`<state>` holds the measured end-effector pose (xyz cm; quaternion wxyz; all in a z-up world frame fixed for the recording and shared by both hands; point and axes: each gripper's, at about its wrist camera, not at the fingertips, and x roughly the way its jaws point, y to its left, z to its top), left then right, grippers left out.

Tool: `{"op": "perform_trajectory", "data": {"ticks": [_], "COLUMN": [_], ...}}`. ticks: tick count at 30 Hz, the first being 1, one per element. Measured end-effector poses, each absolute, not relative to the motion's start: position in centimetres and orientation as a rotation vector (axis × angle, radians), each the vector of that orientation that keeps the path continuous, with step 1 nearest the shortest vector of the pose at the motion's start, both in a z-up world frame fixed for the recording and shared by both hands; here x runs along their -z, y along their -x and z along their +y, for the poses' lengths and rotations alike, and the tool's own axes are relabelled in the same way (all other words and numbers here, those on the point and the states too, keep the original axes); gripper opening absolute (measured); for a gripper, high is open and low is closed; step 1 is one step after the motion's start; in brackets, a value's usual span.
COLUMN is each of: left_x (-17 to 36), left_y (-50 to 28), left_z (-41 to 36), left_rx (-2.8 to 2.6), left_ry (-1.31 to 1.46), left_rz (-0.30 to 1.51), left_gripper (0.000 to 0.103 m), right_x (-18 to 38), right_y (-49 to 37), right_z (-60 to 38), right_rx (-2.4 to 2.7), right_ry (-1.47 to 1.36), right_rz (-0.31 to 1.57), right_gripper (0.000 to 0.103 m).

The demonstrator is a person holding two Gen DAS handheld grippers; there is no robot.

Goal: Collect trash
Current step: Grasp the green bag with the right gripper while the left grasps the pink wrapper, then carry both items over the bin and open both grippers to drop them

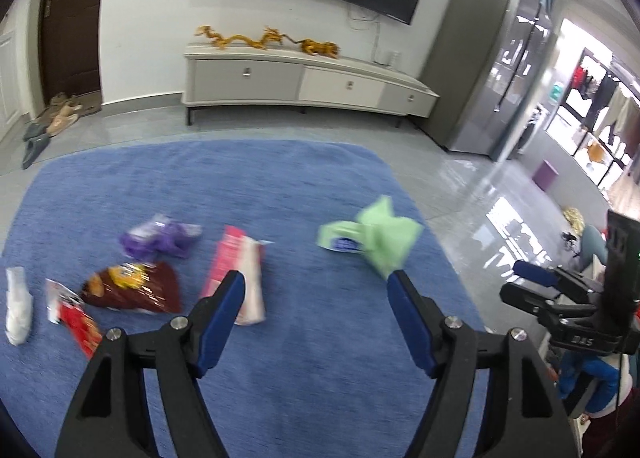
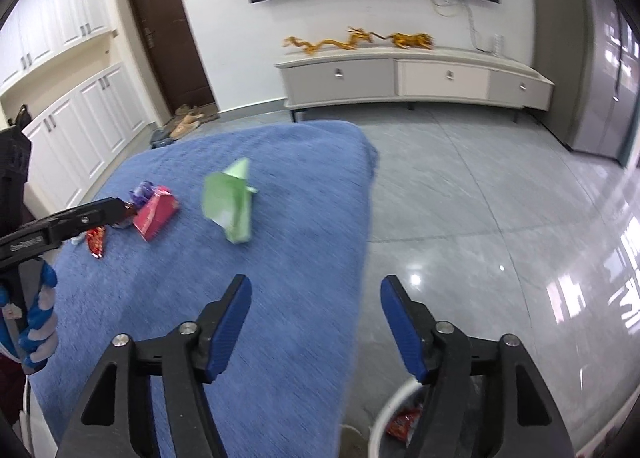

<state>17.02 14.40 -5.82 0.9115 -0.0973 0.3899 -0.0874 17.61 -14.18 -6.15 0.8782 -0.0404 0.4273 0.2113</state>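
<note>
Several pieces of trash lie on a blue cloth-covered table (image 1: 280,186). In the left wrist view they are a green wrapper (image 1: 372,238), a pink packet (image 1: 244,274), a purple wrapper (image 1: 160,240), a brown snack bag (image 1: 136,290), a red wrapper (image 1: 78,324) and a white tissue (image 1: 18,304). My left gripper (image 1: 316,278) is open and empty above the cloth, between the pink packet and the green wrapper. My right gripper (image 2: 316,284) is open and empty over the table's right edge, near side of the green wrapper (image 2: 230,204). The pink packet (image 2: 156,216) lies left of it.
A white bin (image 2: 390,414) with a red wrapper inside stands on the floor below the right gripper. A TV cabinet (image 1: 304,78) lines the far wall. A grey fridge (image 1: 492,58) stands at right. Shoes (image 1: 60,118) lie by the door. The floor is glossy grey tile.
</note>
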Motion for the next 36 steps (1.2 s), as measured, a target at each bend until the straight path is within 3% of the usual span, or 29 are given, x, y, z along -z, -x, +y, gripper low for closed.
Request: {"op": "perform_trajectory", "data": {"ticks": [5,21,25,27,29,36], "left_x": [7.0,11.8,12.3,12.4,12.5,10.7], "left_y": [-18.5,-22.5,-22.7,-22.6,-22.3,-20.2], "left_z": [16.2,15.7,15.5,15.2,14.7,13.3], "left_rx": [0.148,0.136,0.134,0.143,0.155,0.196], "left_ry": [0.168,0.072,0.067,0.066,0.053,0.033], "left_rz": [0.825,0.926,0.929,0.927,0.930,0.882], "left_gripper": [0.073,0.073,0.071,0.059,0.036,0.033], "right_x": [6.6,10.5,11.3,11.6,11.8,9.8], "right_y": [-19.6,-25.3,-25.9,-26.1,-26.0,-23.9], "right_z": [-10.2,-2.9,-2.7,-2.6,-2.7,-4.4], "right_rx": [-0.503,-0.563,-0.554,-0.552,-0.552,-0.566], "right_ry": [0.100,0.082,0.077,0.078,0.081,0.069], "right_rz": [0.879,0.913,0.934,0.946,0.945,0.877], "right_gripper": [0.077,0.079,0.057,0.046,0.034,0.028]}}
